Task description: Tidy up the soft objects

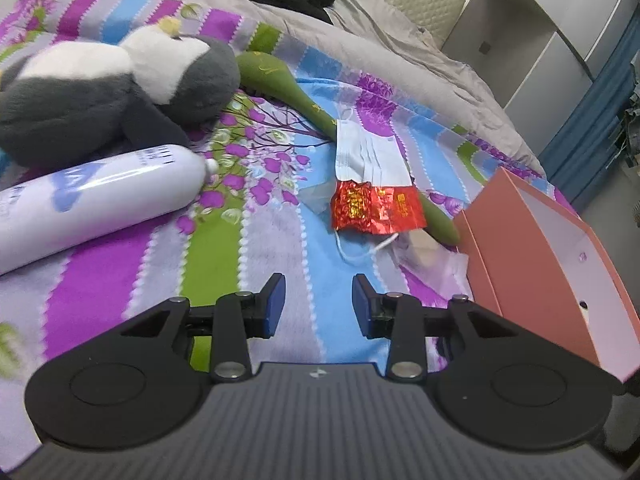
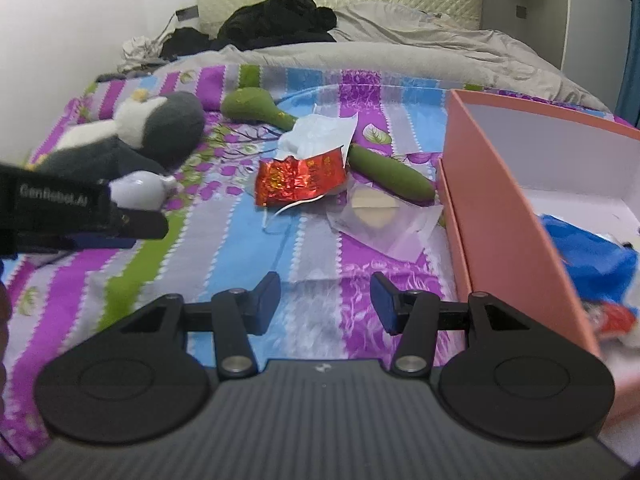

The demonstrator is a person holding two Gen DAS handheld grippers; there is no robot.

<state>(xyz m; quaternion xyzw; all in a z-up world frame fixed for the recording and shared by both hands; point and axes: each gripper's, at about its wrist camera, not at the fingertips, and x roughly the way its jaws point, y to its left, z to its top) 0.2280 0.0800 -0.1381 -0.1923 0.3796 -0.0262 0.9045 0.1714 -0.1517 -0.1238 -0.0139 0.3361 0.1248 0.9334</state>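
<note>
A grey and white plush toy (image 1: 100,88) (image 2: 152,128) lies on the striped bedspread at the left. A green soft club-shaped toy (image 1: 288,84) (image 2: 384,168) lies across the middle, under a white face mask (image 1: 368,152) (image 2: 316,132) and a red foil packet (image 1: 376,208) (image 2: 300,176). My left gripper (image 1: 319,304) hovers open over the bedspread just short of the packet, nothing between its blue pads. My right gripper (image 2: 325,300) is open and empty too, near the pink box (image 2: 492,208) (image 1: 532,248). The left gripper's body (image 2: 80,216) shows at the left edge of the right wrist view.
A white lilac bottle (image 1: 88,200) (image 2: 140,190) lies below the plush. A clear bag with a pale pad (image 2: 380,216) (image 1: 428,256) sits beside the box. Blue and red things (image 2: 588,256) lie inside the box. Grey duvet (image 2: 400,52) and black clothes (image 2: 280,20) cover the far end of the bed.
</note>
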